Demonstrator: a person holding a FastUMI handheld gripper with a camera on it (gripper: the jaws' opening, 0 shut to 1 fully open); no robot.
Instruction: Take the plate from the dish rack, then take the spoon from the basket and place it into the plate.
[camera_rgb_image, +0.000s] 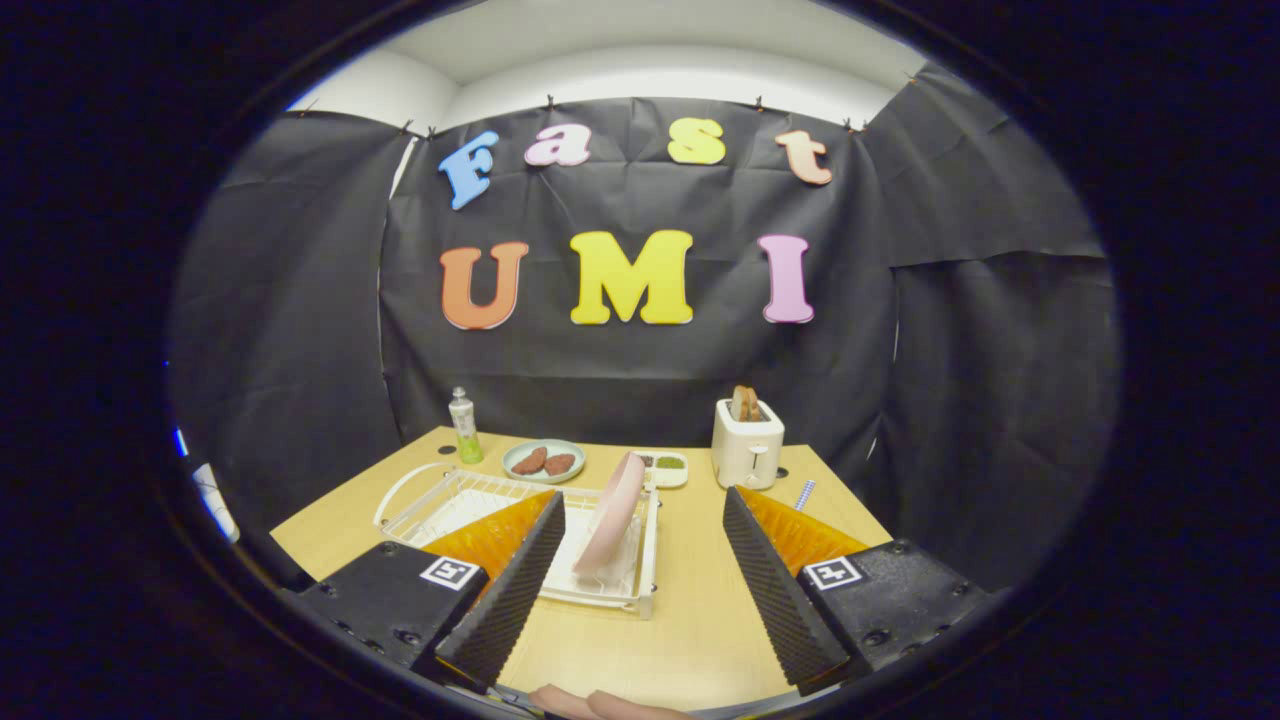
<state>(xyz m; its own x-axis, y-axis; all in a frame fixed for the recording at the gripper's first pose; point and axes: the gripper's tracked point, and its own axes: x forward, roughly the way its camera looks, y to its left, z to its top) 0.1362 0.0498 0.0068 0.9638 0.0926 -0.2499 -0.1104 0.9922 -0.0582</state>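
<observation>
The counter (690, 620) was a pale wood top set in a booth hung with black cloth, a strip of white wall and ceiling showing above the cloth. A white wire dish rack (470, 500) stood on it, and every other thing is placed from that rack. The pink plate (610, 515) stood on edge in the rack's right end, tilted a little. The gripper (640, 515) hovered above the counter with its fingers spread wide, holding nothing; the plate sat between them, nearer the left finger. Behind the rack lay a light dish (543, 461) with two brown patties, with a small green bottle (464, 427) to its left. Right of the rack and further back stood a white toaster (747, 445) with bread in its slot.
</observation>
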